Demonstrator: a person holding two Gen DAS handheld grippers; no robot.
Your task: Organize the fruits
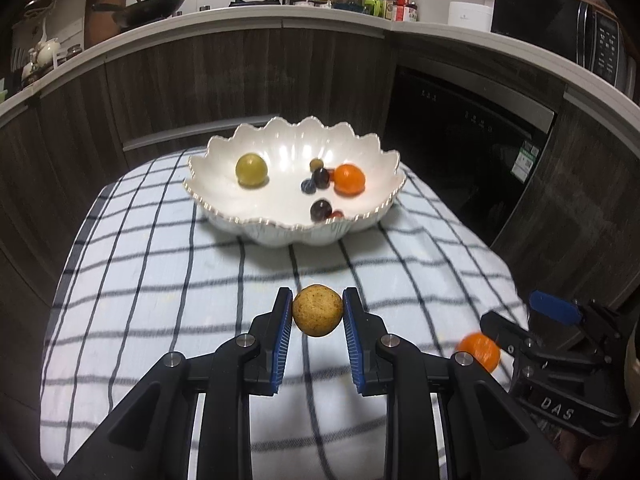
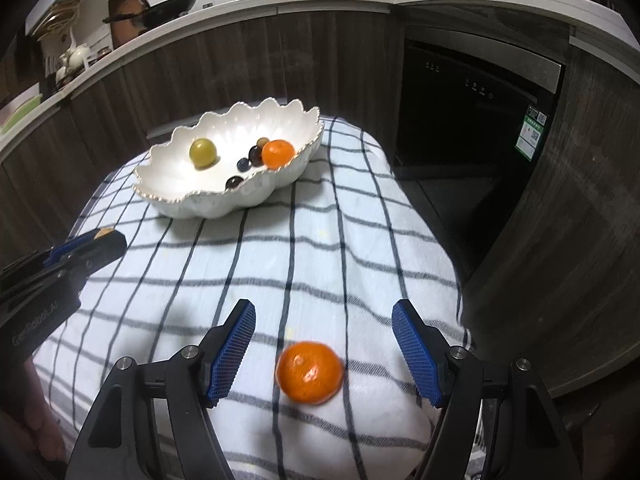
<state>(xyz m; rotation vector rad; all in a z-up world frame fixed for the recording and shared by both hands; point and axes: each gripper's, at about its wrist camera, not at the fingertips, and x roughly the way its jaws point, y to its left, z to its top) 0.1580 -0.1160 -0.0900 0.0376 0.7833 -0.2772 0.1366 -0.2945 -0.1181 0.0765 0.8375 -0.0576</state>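
Two tools: left tool (image 1: 317, 312) clamped, right tool (image 2: 324, 344) spread.

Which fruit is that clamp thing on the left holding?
Start at the white scalloped bowl on the checked cloth, then come toward the near edge. Between the left gripper pads sits a tan, speckled round fruit, duller than the glossy orange mandarin nearby.

Your left wrist view looks forward, low over the checked cloth (image 1: 160, 280), bowl (image 1: 256, 224) upper centre; your right sits alongside — bowl (image 2: 248, 196) upper left — both sharing the counter.
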